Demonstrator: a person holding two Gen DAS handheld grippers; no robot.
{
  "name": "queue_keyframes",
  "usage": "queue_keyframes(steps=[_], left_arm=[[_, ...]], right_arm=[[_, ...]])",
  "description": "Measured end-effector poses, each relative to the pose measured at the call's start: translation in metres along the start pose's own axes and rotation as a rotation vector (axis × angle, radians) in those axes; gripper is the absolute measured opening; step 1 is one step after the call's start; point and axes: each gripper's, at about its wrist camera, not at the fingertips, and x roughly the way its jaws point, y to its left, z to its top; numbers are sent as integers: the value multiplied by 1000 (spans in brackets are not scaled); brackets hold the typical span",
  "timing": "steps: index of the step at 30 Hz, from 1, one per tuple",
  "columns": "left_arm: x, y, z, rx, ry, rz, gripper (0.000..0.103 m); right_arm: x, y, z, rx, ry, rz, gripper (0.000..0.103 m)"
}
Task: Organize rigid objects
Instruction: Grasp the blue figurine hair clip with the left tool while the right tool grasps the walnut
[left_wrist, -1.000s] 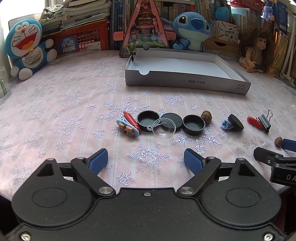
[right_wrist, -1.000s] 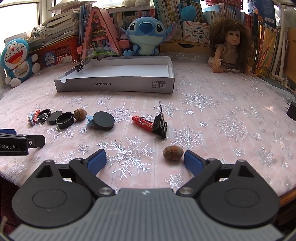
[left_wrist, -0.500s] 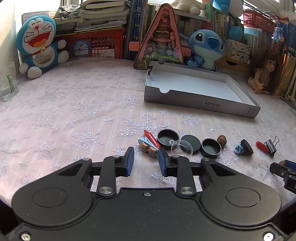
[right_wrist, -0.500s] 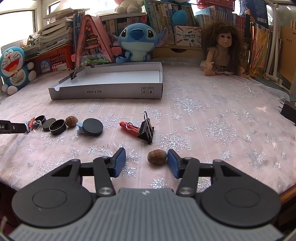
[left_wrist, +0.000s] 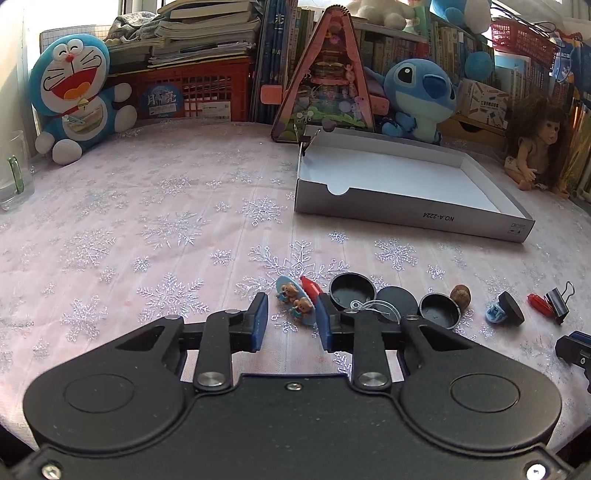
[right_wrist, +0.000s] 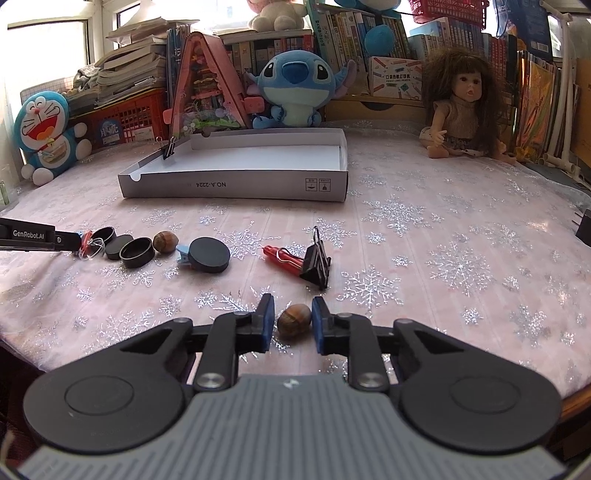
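Left wrist view: the left gripper (left_wrist: 290, 323) sits low over the snowflake tablecloth (left_wrist: 147, 221). Its jaws have just been closing and now stand narrow, with the blue bear clip (left_wrist: 295, 301) between the blue pads. The clip lies against the right pad; a visible gap remains on the left side, so the pads do not yet pinch it. A red clip (left_wrist: 309, 287) lies touching the bear clip on its far side. To the right runs a row of small items: an open black cap (left_wrist: 351, 291), a flat black lid (left_wrist: 395, 301), a second open black cap (left_wrist: 439, 310), and a clear plastic dome (left_wrist: 376, 308) partly hidden by the right finger. A brown nut (left_wrist: 460, 294) rests just beside the second cap. Further right lie a black disc on a blue clip (left_wrist: 506, 314) and a black binder clip (left_wrist: 557, 304). The white cardboard tray (left_wrist: 406, 212) stands well apart at the back, with nothing inside it.

Right wrist view: the right gripper (right_wrist: 293, 325) has just been closing its jaws, which now pinch a brown acorn (right_wrist: 293, 323) resting on the tablecloth; both pads appear to touch its sides. Just beyond lie a red clip with a black binder clip (right_wrist: 314, 264) against it. The left gripper's finger (right_wrist: 40, 238) enters from the left edge at the row of caps. The tray (right_wrist: 236, 186) stands at the back, a small binder clip (right_wrist: 169, 149) on its left wall.
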Motion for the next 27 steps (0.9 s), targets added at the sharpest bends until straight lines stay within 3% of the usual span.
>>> queue_keyframes(steps=[13,16,18,22,27], left_arm=[[18,4,9,-47,4,7,26],[20,4,9,-56,9,0,16],[17,4,7,-66,3,-9,16],[3,-2,1,-30,-14,-28,16],[-18,-15,-11,32,-4,-106,16]], right_arm=[[2,4,1,-11,-1,20,26],[2,5,2,-16,-5,27,26],[2,6,2,-21,-7,32,26],[2,7,1,-26,-10,41,26],[3,10,2,-41,-19,61,26]])
